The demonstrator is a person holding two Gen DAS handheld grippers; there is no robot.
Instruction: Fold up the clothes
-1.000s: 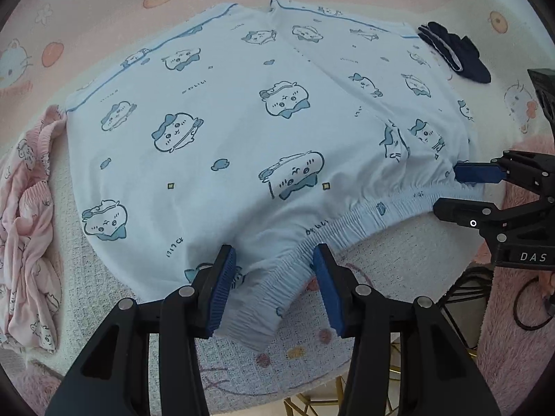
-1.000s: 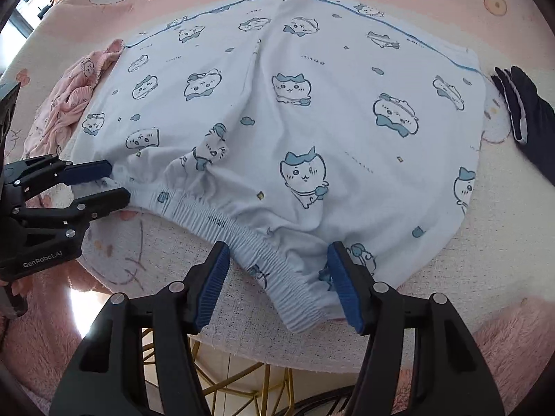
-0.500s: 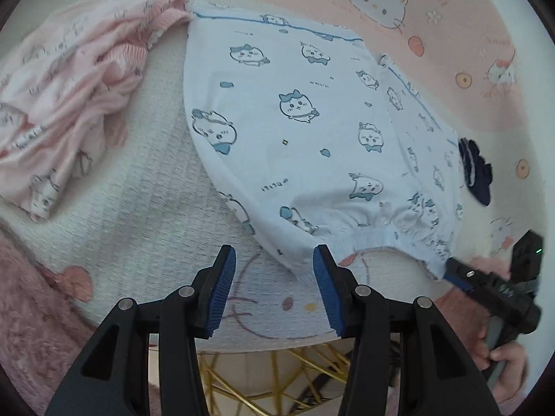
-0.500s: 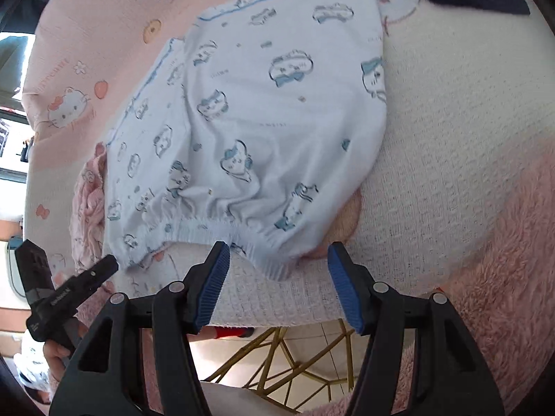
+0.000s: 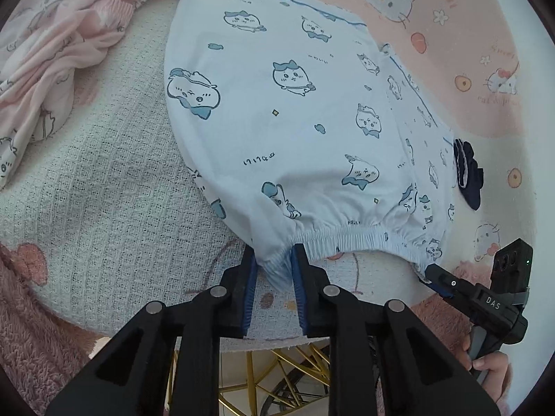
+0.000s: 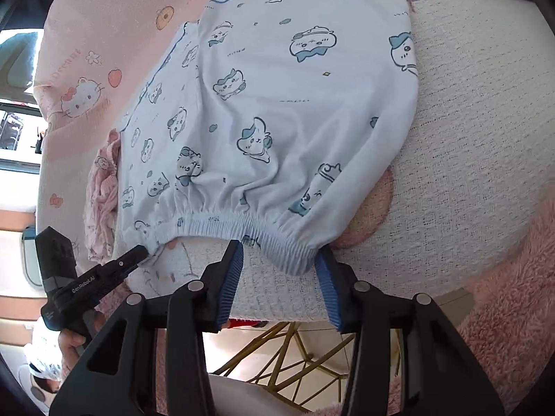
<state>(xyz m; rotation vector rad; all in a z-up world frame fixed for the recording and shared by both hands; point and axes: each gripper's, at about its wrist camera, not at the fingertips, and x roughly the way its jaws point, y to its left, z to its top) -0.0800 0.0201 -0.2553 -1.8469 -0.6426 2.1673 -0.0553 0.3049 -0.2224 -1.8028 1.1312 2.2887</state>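
Left gripper [image 5: 274, 263] fingers closing, pinching shorts [image 5: 295, 111] waistband corner; right gripper [image 6: 281, 260] closing, corner between.

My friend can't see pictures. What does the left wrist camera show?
The left hand-held gripper is closing on one corner of the elastic waistband of pale blue cartoon-print shorts spread on a cream and pink blanket. The right hand-held gripper is at the waistband's other corner, and a crumpled pink garment lies at upper left.
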